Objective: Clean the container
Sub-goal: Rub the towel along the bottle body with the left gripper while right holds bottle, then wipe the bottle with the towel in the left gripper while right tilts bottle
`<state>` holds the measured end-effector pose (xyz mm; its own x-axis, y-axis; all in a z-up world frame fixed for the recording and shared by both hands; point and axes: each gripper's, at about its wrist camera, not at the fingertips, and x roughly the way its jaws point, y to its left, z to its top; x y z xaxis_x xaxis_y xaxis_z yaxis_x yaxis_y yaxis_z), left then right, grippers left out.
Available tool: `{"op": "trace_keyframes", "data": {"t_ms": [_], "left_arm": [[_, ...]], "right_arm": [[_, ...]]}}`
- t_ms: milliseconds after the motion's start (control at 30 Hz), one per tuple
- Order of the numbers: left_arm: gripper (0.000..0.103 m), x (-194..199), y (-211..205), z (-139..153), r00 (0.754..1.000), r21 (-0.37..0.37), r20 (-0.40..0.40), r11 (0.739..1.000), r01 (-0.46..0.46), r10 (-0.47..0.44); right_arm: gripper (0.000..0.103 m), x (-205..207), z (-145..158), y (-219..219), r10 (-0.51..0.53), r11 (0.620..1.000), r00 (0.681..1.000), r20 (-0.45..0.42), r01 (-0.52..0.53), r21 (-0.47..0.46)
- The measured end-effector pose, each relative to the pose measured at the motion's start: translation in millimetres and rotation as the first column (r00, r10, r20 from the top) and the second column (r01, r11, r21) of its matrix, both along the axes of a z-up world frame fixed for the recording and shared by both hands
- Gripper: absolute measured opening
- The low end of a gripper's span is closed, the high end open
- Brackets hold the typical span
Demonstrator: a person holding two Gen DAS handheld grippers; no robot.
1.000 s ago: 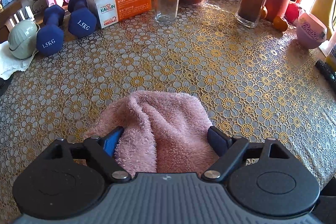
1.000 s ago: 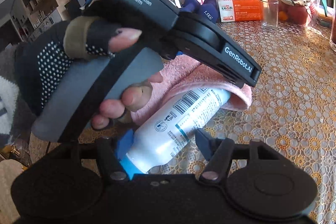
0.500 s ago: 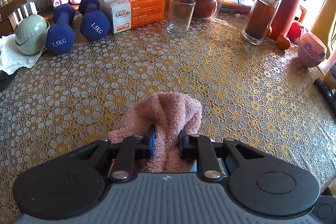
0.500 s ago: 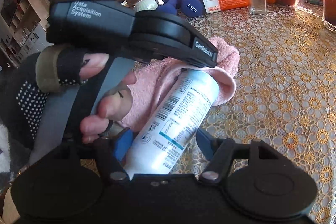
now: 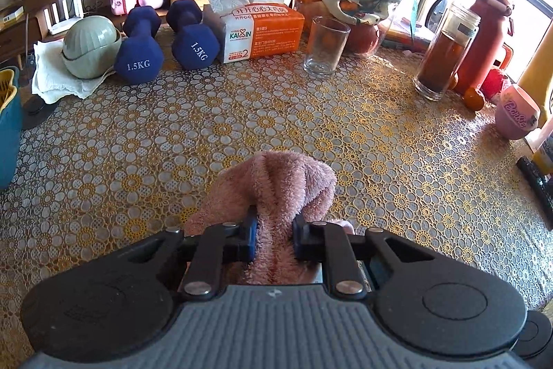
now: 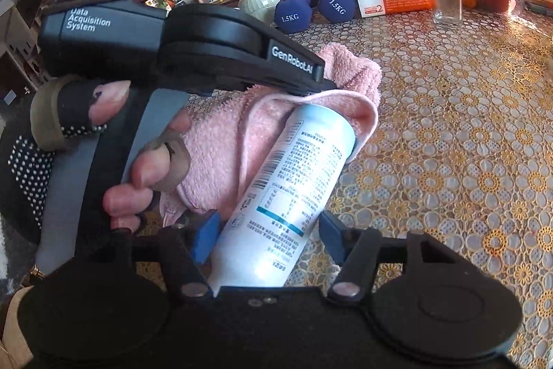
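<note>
A pink towel (image 5: 283,182) is bunched between the pads of my left gripper (image 5: 274,237), which is shut on it above the lace tablecloth (image 5: 345,127). In the right wrist view a white container (image 6: 297,175), a printed bottle, lies tilted between the blue pads of my right gripper (image 6: 269,237), which is shut on its lower part. The pink towel (image 6: 221,154) drapes over the bottle's far end. The left gripper's black body (image 6: 242,51) hangs above it, held by a gloved hand (image 6: 69,113).
Along the table's far side stand two blue dumbbells (image 5: 138,57), an orange tissue box (image 5: 262,33), an empty glass (image 5: 325,47), a jar of dark liquid (image 5: 442,57) and a red flask (image 5: 484,33). A pink cup (image 5: 516,111) sits at the right edge.
My left gripper went from open around the towel to shut on it and lifted it. The towel now covers the bottle's far end, and the bottle has swung more upright in the right view.
</note>
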<state>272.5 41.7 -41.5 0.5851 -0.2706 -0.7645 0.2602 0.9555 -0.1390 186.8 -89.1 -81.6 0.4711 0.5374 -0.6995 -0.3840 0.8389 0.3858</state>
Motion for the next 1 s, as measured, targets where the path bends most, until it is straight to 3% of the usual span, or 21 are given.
{"op": "trace_keyframes", "data": {"t_ms": [233,400,600,800,1000], "left_arm": [[0.017,-39,15,15,0.998,-0.001,0.056,1.000,0.011,-0.011],[0.017,-83,21,37,0.992,-0.026,0.128,1.000,0.017,-0.013],[0.017,-133,5,67,0.980,-0.078,0.190,0.994,0.081,-0.065],[0.017,-157,-44,51,0.971,-0.136,0.115,0.964,0.227,-0.212],[0.017,-147,-66,10,0.976,-0.106,0.034,0.970,0.217,-0.214]], "right_arm": [[0.051,-23,14,-11,0.223,0.962,0.968,0.114,-0.199,-0.190],[0.049,-42,20,-20,0.399,0.876,0.902,0.164,-0.323,-0.358],[0.049,-67,16,-32,0.536,0.779,0.813,0.228,-0.372,-0.504],[0.049,-76,13,-34,0.566,0.761,0.783,0.258,-0.374,-0.530],[0.048,-75,14,-35,0.548,0.777,0.794,0.263,-0.366,-0.511]]}}
